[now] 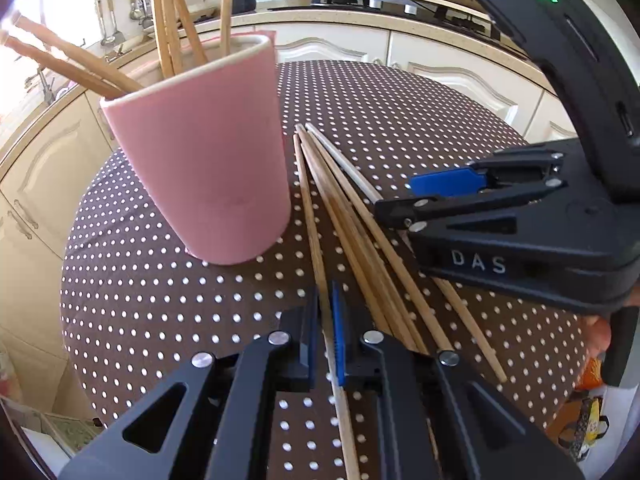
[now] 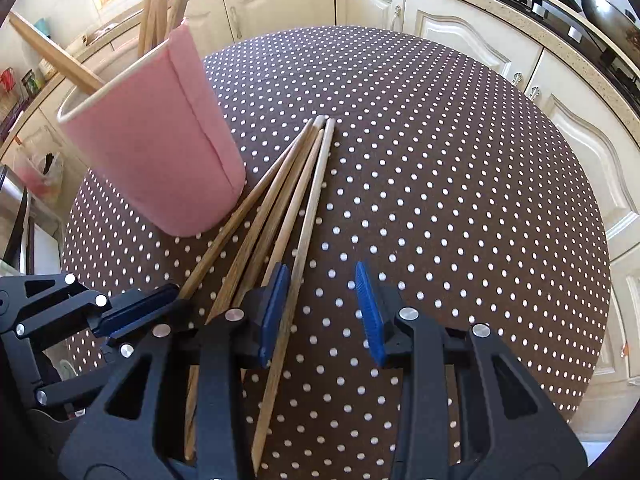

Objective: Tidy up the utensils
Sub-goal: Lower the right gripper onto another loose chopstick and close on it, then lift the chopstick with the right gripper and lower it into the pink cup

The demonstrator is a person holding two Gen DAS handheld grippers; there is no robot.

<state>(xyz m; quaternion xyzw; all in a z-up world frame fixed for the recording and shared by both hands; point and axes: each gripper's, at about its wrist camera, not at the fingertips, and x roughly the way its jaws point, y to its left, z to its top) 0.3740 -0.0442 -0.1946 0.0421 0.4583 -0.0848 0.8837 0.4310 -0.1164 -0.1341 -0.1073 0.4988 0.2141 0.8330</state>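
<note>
A: The left gripper (image 1: 325,320) has its jaws pinched nearly closed on 1 chopstick (image 1: 310,216), the one lying furthest left in the fan, at the lower centre of the left wrist view.

B: And the right gripper (image 2: 320,312)?

A: Its jaws stand partly apart and grip nothing; the palest stick passes just inside the left pad (I can't tell whether it touches).

B: Where's everything else?

A: The loose chopsticks (image 2: 288,200) lie fanned on the dotted counter (image 2: 440,160), just right of the pink cup (image 1: 200,152), which already holds several sticks upright.

B: Which way do they point?

A: Long axes run from the bottom of the frame up toward the centre, thin tips bunched at the far end beside the cup.

B: How to lift it well?

A: Probably raise it clear of its neighbours before swinging, tilt it toward vertical, then drop it in over the cup's rim, avoiding the sticks already leaning there.
</note>
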